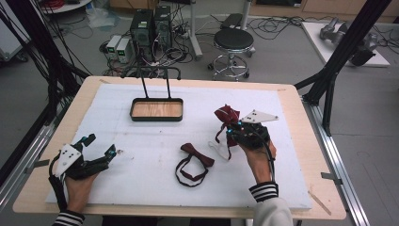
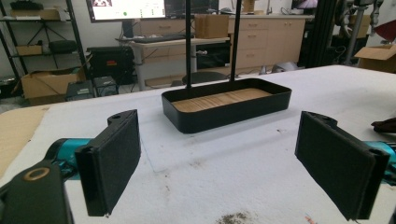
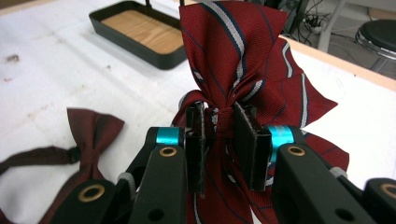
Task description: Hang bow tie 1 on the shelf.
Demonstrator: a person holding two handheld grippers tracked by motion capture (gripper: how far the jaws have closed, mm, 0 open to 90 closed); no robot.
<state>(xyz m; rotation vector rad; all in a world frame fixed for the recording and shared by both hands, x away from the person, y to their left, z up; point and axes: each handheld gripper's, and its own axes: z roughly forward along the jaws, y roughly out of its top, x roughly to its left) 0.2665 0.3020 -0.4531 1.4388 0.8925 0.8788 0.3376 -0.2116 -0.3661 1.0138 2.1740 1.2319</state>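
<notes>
White foam sheeting [image 1: 155, 155] covered the wooden table, with a black tray [image 1: 156, 110] floored in wood standing toward the far side and a stool and computers on the floor beyond. The right gripper [image 3: 219, 135] was clenched on the knot of a striped red bow tie [image 3: 233, 51], held lifted off the sheet on the right of the table, its strap dangling below. A plain dark bow tie [image 1: 194, 160] lay flat near the middle of the sheet, its strap looped toward the person. The left gripper [image 2: 219, 158] rested low at the left with its jaws spread wide and nothing between them, facing the tray. The step looked like carrying the striped tie to the tray. To do it well, the grip at the knot should stay firm, the tie should travel high enough that the strap cleared the tray's rim and the two upright rods, and release should come only once the fabric rested inside.
</notes>
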